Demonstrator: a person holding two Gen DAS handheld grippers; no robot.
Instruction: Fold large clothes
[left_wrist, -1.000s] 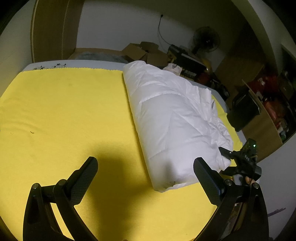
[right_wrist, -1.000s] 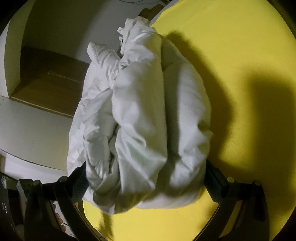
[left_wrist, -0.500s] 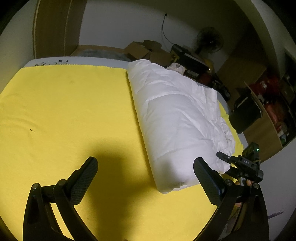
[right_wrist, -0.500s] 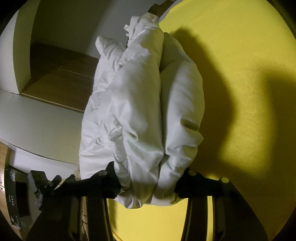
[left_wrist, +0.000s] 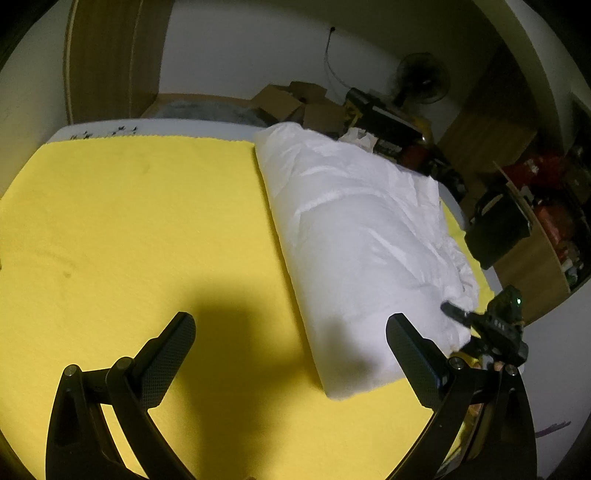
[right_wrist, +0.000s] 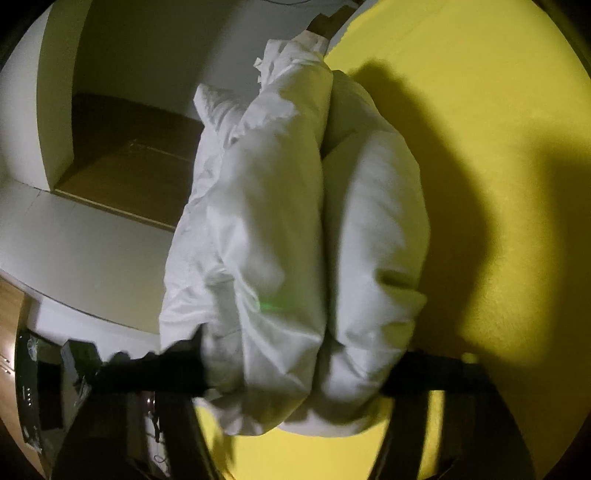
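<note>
1. a bed carries everything; a yellow sheet (left_wrist: 129, 221) covers it, and a strip of white mattress (left_wrist: 147, 127) with small dark marks shows past its far zigzag edge.
2. the folded white duvet (left_wrist: 354, 236) lies as a long roll along the right side of the sheet, from the far edge to the near right corner.
3. the left tongs (left_wrist: 291, 354) hover above bare sheet just left of the roll's near end, jaws wide apart with nothing between them; their shadow falls on the sheet.
4. the right tongs (right_wrist: 295, 373) have the near end of the duvet (right_wrist: 295, 229) bunched between their jaws; the jaws are easing open, the pads still pressing into the fabric on both sides. from the left view these tongs (left_wrist: 491, 328) sit at the roll's near right corner, a green light on top.
5. room: white wall, a wooden panel (left_wrist: 107, 55), cardboard boxes (left_wrist: 295, 99), a standing fan (left_wrist: 423, 79), a wooden shelf (left_wrist: 535, 236) with cluttered items, all dim.
6. small digits on the right tongs' body are too blurred to read.
</note>
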